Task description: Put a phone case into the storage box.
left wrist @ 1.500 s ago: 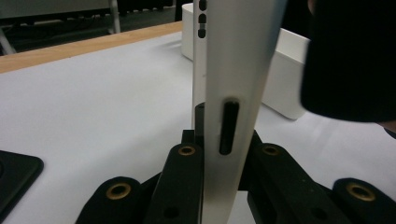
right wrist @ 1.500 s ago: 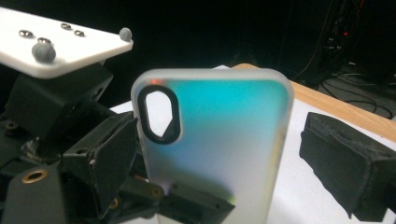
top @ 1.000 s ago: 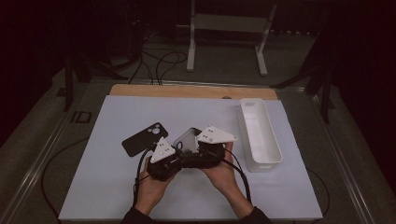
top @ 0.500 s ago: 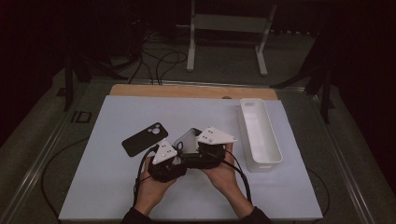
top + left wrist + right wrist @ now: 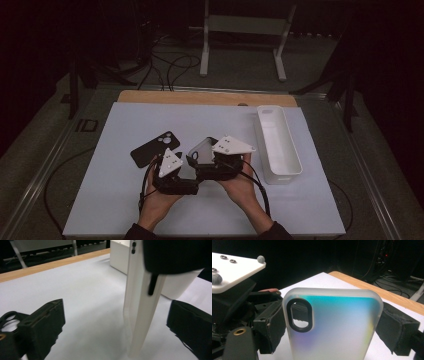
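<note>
Right tongs (image 5: pixel 332 327) clamp frosted, round-cornered phone case (image 5: pixel 334 325).

Both hands sit close together, low over the table: left gripper (image 5: pixel 186 161) jaws just opened wide, right gripper (image 5: pixel 201 156) jaws clamped.

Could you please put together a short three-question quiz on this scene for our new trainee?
1. True or false: the right gripper has its jaws on the translucent phone case.
2. Which colour is the phone case lying flat on the mat? A black, B red, C green.
3. On which side of the mat does the white tray stand?

Key: 1 true. 2 A. 3 The right side, in the high view.
</note>
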### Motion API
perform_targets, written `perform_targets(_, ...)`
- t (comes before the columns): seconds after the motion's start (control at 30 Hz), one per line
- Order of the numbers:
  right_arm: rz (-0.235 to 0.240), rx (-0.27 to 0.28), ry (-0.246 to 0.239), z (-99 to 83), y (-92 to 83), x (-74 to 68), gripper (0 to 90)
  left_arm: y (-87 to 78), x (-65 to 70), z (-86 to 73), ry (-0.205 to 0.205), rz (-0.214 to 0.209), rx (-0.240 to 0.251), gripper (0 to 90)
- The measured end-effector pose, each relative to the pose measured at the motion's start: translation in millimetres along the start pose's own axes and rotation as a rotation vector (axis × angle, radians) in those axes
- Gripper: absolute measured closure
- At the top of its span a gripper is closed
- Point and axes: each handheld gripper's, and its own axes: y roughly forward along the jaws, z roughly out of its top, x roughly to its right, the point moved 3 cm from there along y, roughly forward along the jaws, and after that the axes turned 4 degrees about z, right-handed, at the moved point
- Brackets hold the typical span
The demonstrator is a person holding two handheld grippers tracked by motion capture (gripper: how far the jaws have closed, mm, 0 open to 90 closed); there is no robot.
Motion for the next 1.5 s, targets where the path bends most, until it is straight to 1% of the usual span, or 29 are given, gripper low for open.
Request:
perform_targets(0.03,-0.003,-0.001,0.001,0.1,-0.3,0.2,16.6,-1.2,-1.3,-0.9,-0.003,-0.002,0.004,0.5)
perform_targets(0.1,-0.007,0.0,-0.001,0.4,-0.8,0.7,16.5,-4.1,-4.7,-2.6,0.0,0.011,0.007,0.1)
perform_targets(0.13,-0.007,0.0,-0.001,0.4,-0.8,0.7,16.5,-4.1,-4.7,-2.6,0.0,0.011,0.007,0.0)
perform_targets(0.2,-0.011,0.0,0.0,0.2,-1.6,1.6,16.5,-7.9,-9.0,-4.1,0.002,0.012,0.02,0.0)
perform_targets(0.23,-0.015,-0.001,-0.001,0.0,-1.9,2.3,16.5,-12.1,-13.2,-5.7,0.0,0.02,0.033,0.0)
perform_targets(0.27,-0.015,-0.001,-0.001,0.0,-1.9,2.3,16.5,-12.1,-13.2,-5.7,0.0,0.02,0.033,0.0)
perform_targets(0.33,-0.016,-0.004,0.0,-0.9,-2.9,3.9,16.5,-17.8,-20.3,-9.6,0.004,0.045,0.045,0.0)
perform_targets(0.4,-0.018,-0.006,0.003,-1.5,-3.7,4.6,16.5,-20.0,-22.8,-11.5,0.005,0.053,0.05,0.0)
perform_targets(0.5,-0.021,-0.004,0.007,-1.9,-4.6,5.8,16.5,-26.7,-31.7,-18.8,0.003,0.077,0.041,0.0)
perform_targets(0.53,-0.026,-0.005,0.007,-2.2,-5.9,7.4,16.5,-32.2,-38.2,-24.3,0.0,0.087,0.046,0.0)
perform_targets(0.57,-0.027,-0.004,0.006,-2.2,-6.2,8.1,16.5,-35.0,-41.5,-27.5,-0.001,0.097,0.045,0.0)
perform_targets(0.6,-0.027,-0.004,0.006,-2.2,-6.2,8.1,16.5,-35.0,-41.5,-27.5,-0.001,0.097,0.045,0.0)
perform_targets(0.67,-0.031,-0.001,0.008,-1.8,-7.4,9.7,16.5,-40.3,-48.5,-34.2,-0.014,0.108,0.046,0.0)
perform_targets(0.7,-0.035,-0.002,0.007,-1.3,-8.4,10.9,16.5,-45.5,-54.7,-41.4,-0.024,0.118,0.05,0.0)
perform_targets(0.77,-0.038,0.0,0.008,-0.4,-9.5,11.4,16.5,-50.9,-60.1,-47.6,-0.032,0.131,0.056,0.0)
perform_targets(0.83,-0.038,0.003,0.009,0.0,-10.1,11.7,16.5,-53.4,-62.5,-50.2,-0.034,0.133,0.061,0.0)
perform_targets(0.87,-0.041,0.005,0.004,0.5,-10.9,12.7,16.5,-57.9,-66.7,-55.4,-0.028,0.147,0.064,0.0)
perform_targets(0.93,-0.048,0.004,0.003,0.7,-11.7,13.7,16.5,-59.6,-69.0,-59.7,-0.02,0.155,0.065,0.0)
perform_targets(0.97,-0.051,0.005,0.005,1.0,-12.2,14.2,16.5,-59.9,-70.4,-62.2,-0.01,0.168,0.056,0.0)
perform_targets(1.03,-0.058,0.008,0.005,1.7,-13.9,16.3,16.5,-60.2,-72.0,-64.9,-0.008,0.175,0.052,0.0)
perform_targets(1.2,-0.075,0.019,0.013,4.8,-19.0,23.1,16.5,-59.8,-77.3,-72.8,-0.021,0.174,0.049,0.0)
perform_targets(1.27,-0.084,0.02,0.012,5.9,-20.7,26.8,16.5,-59.0,-79.2,-77.1,-0.026,0.178,0.04,0.0)
perform_targets(1.33,-0.092,0.018,0.01,6.6,-21.4,28.8,16.5,-58.9,-80.1,-78.1,-0.024,0.179,0.04,0.0)
perform_targets(1.4,-0.098,0.021,0.01,8.3,-22.7,33.0,16.5,-58.9,-81.6,-79.0,-0.028,0.186,0.039,0.0)
perform_targets(1.43,-0.112,0.02,0.015,10.0,-23.8,36.8,16.5,-59.1,-82.2,-79.1,-0.033,0.186,0.04,0.0)
perform_targets(1.47,-0.115,0.022,0.016,10.8,-24.2,38.8,16.5,-59.7,-83.3,-79.4,-0.035,0.19,0.043,0.0)
perform_targets(1.5,-0.115,0.022,0.016,10.8,-24.2,38.8,16.5,-59.7,-83.3,-79.4,-0.035,0.19,0.043,0.0)
